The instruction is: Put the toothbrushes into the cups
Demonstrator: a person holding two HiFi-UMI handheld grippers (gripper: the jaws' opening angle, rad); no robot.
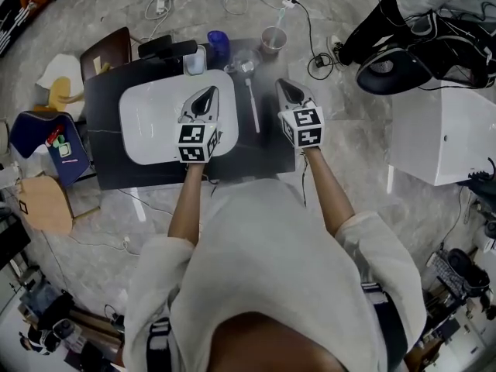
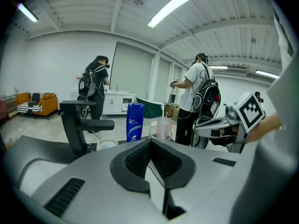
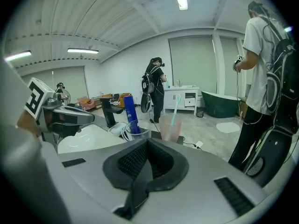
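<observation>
A: Any room along the edges?
B: A bare strip of counter (image 1: 267, 149) right of the sink basin (image 1: 147, 126). A toothbrush (image 1: 253, 103) lies flat there, between both claws.

A: And the claws?
B: The left claw (image 1: 209, 93), over the basin, is clenched and empty. The right claw (image 1: 284, 86) is the same. A teal toothbrush (image 3: 174, 108) stands in the pink cup (image 1: 273, 40).

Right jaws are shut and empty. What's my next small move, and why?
Probably open the right gripper and ease it left over the toothbrush lying on the counter beside the sink. A teal toothbrush already stands in the pink cup; this one is still loose, and shut jaws cannot take it.
</observation>
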